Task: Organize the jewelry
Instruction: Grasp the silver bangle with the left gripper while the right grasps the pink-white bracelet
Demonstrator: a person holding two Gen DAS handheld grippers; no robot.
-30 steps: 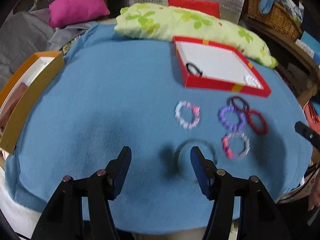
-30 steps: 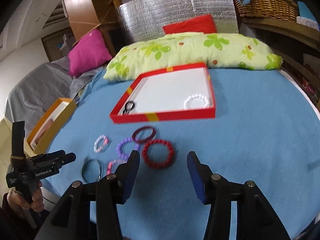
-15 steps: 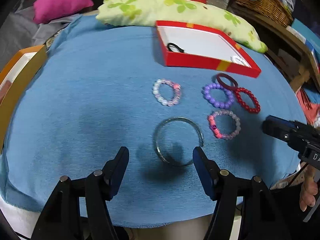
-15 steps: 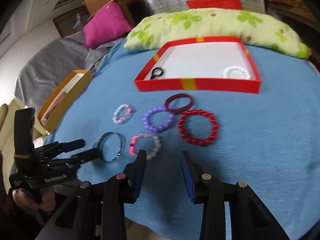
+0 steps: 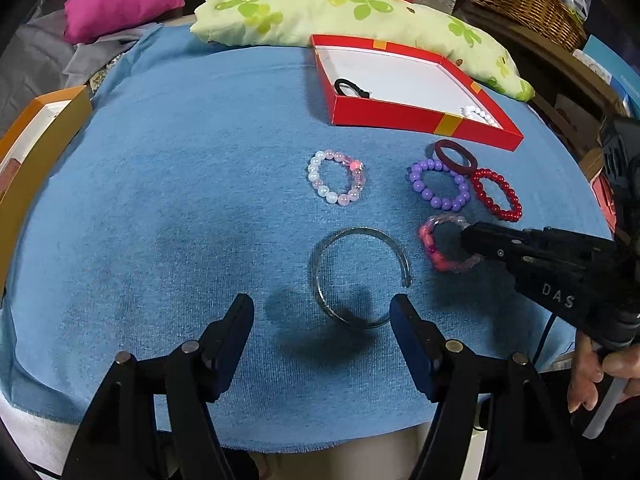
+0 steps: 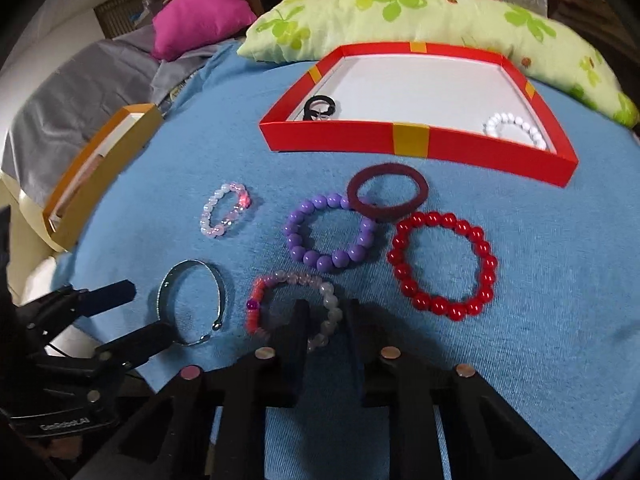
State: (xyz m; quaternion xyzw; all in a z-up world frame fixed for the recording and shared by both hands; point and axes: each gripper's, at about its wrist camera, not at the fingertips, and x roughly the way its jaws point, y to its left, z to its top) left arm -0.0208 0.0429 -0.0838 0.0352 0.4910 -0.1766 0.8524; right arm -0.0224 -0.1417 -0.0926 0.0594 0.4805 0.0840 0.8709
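Right tongs [image 6: 326,314] pinch the pink-and-clear bracelet's [image 6: 256,304] near edge; left tongs [image 5: 322,316], empty, opening around silver bangle [image 5: 360,276]

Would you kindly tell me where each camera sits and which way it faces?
Left wrist: on the left tongs, looking down between their opening jaws, nothing gripped, at the silver bangle; a hand shows at right.
Right wrist: on the right tongs, facing down, shut on the pink-and-white bracelet; the left tongs show at left.
Both share the bangle, that bracelet and the red box.
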